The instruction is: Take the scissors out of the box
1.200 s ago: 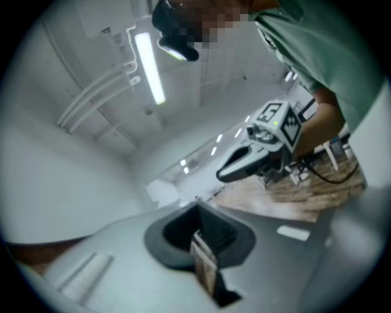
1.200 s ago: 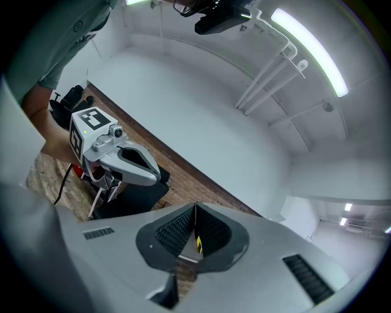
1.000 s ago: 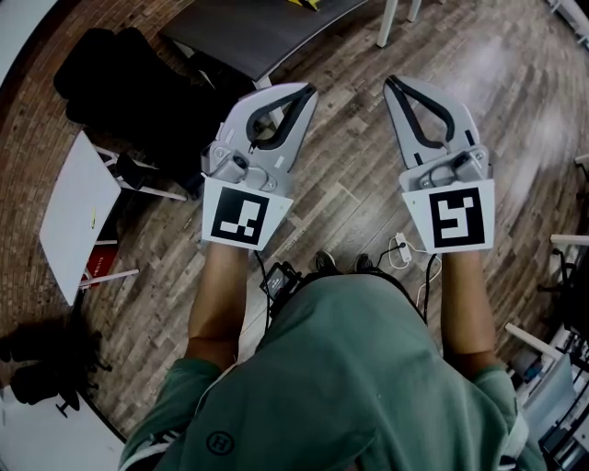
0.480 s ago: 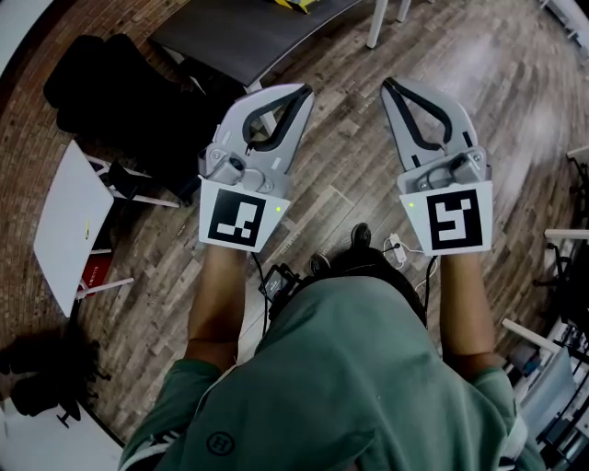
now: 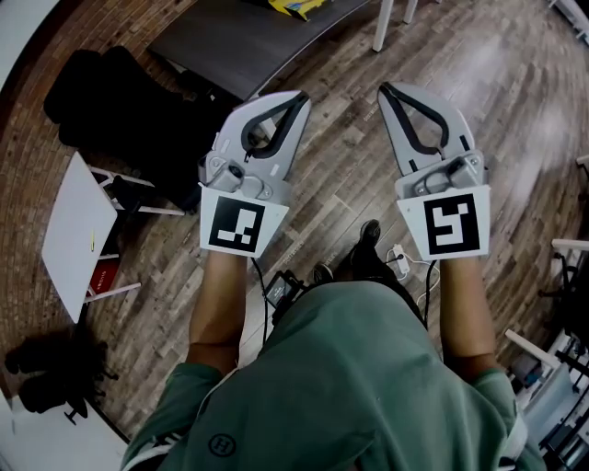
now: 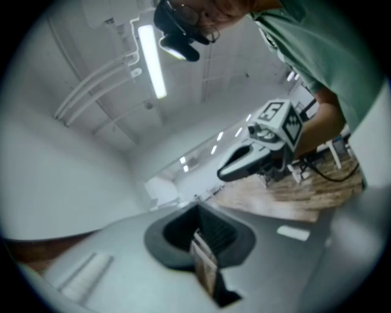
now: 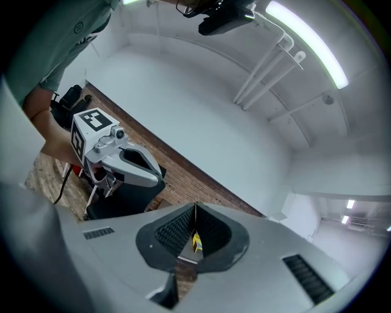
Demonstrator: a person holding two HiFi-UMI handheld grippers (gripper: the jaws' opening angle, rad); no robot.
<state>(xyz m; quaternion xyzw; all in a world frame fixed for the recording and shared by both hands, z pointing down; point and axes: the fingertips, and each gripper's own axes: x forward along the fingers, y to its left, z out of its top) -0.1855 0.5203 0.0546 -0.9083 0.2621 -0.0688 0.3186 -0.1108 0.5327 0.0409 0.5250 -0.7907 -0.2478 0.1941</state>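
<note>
Both tools were held out in front of the person, pointing level over the wooden floor (image 5: pixel 350 175), and neither was doing anything yet. The left tool (image 5: pixel 302 96) had its jaws pressed together with nothing in them. The right tool (image 5: pixel 384 89) was the same deal, closed right up and empty. Each tool's own view backed that up, showing only a thin slit between the pads.

What changed over the last second was that the whole scene slid toward the near side in the head view. The dark surface (image 5: pixel 239 37) at the far end took up more of the picture than before. The yellow thing (image 5: pixel 296 6) on it had been barely a sliver and now showed more. A shoe (image 5: pixel 369 234) had also stepped further forward between the arms. The tools kept the same side-by-side pose throughout.

My read is that the person was walking up to that surface, so the task hadn't properly started. I couldn't make out the scissors or the box for sure in any view. The yellow thing might be connected to them, but it was too small and cut off to say. Finding the box would come first, and a tool would have to open before grabbing anything.
</note>
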